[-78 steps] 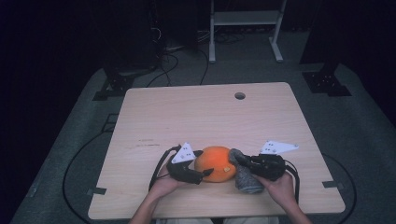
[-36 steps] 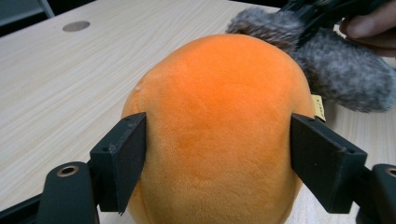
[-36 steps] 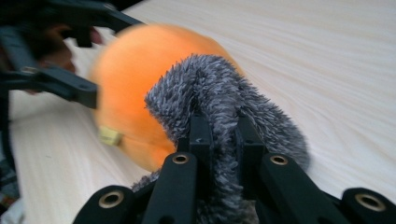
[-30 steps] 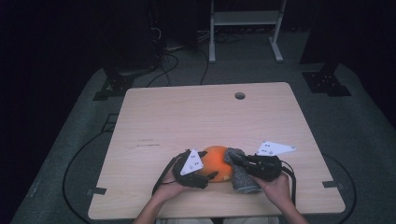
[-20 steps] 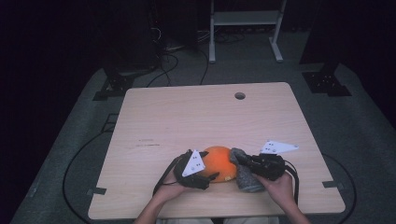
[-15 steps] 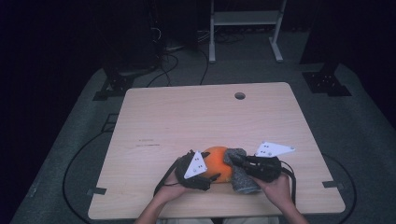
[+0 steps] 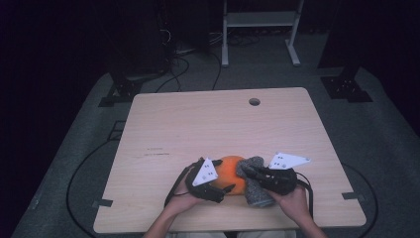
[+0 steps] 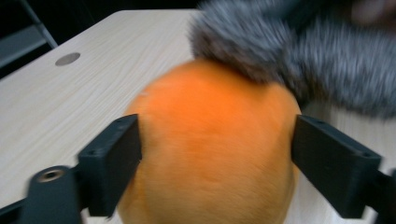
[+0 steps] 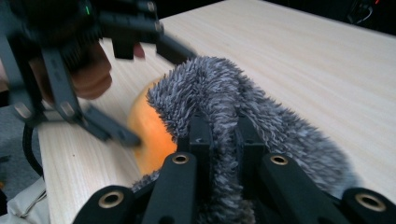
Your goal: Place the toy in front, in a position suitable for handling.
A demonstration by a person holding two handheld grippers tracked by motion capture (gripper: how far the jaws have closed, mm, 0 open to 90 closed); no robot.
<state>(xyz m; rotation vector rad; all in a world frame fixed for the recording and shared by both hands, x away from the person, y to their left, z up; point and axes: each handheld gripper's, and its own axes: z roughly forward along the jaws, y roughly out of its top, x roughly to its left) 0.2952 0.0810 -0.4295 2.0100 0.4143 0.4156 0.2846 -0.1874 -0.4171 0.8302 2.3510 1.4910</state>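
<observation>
Two grippers meet at the near edge of the light wooden table (image 7: 163, 129). My left gripper (image 8: 215, 158) has just been opening its jaws; they stand apart on both sides of the round orange plush ball (image 8: 210, 154). My right gripper (image 9: 219, 140) is clamped tight on the fuzzy grey sock (image 9: 210, 93), which lies against the ball.

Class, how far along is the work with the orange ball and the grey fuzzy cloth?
Done: the right tool is shut on the grey fuzzy cloth, which lies against the orange ball. In hand: the left tool has just been opening its jaws around the ball. Left: probably getting cloth and ball apart.
</observation>
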